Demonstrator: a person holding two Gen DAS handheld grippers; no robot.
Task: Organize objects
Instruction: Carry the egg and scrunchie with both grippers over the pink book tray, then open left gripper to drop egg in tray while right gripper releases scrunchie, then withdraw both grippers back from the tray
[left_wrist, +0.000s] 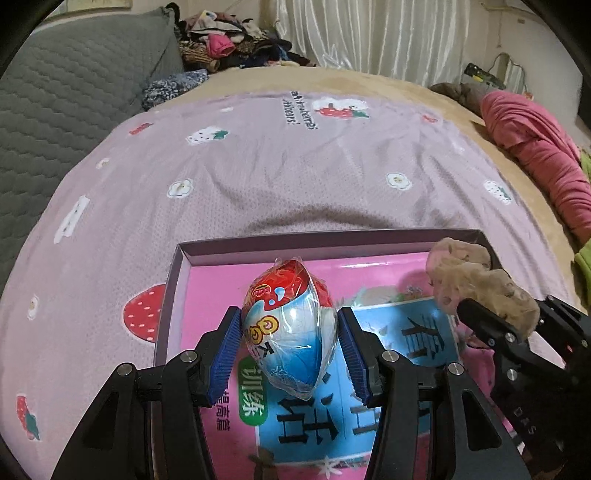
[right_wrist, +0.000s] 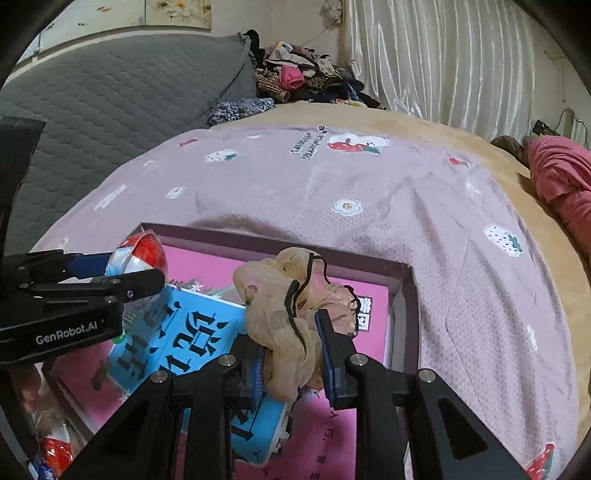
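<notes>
both tools are hanging directly over the open box (left_wrist: 236, 246), left tool (left_wrist: 290, 341) pinching a wrapped egg-shaped candy (left_wrist: 291, 328) lengthwise, right tool (right_wrist: 291, 354) pinching a beige scrunchie (right_wrist: 284, 314).

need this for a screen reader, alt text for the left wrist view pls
The left claw grips a plastic-wrapped egg-shaped toy above a shallow box holding a pink and blue book, on a lilac strawberry-print blanket.

wrist cams | angled down, close | share box (left_wrist: 177, 280)
</notes>
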